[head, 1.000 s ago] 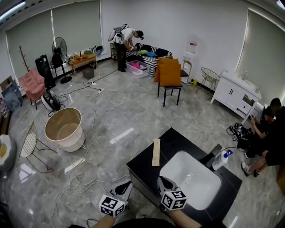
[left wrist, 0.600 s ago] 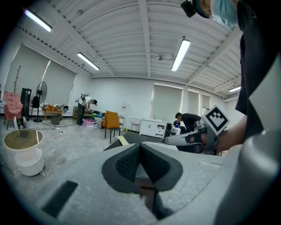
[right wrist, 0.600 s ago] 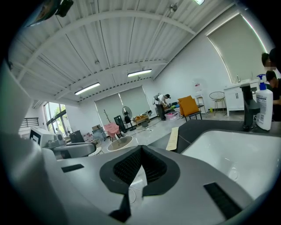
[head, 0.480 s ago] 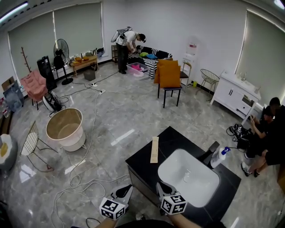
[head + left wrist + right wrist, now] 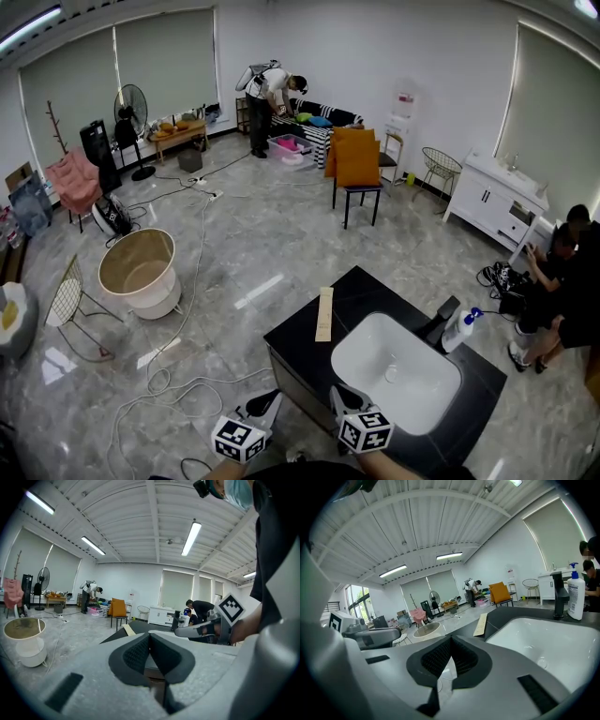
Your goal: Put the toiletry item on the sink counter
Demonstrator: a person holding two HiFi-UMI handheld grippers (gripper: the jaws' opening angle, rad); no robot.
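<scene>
The left gripper (image 5: 150,641) is squeezed tight with nothing in it. The right gripper (image 5: 451,653) is squeezed tight too, and it holds nothing. Both are low in front of the person, side by side. The left one hangs over the floor, just off the near edge of the black sink counter (image 5: 370,289). The right one is at that near edge, close to the white basin (image 5: 398,375). The pump bottle (image 5: 459,330), white with a blue top, stands upright by the counter's far right edge, just beside the black tap (image 5: 441,319). A long pale strip (image 5: 324,314) lies flat along the counter's left edge.
</scene>
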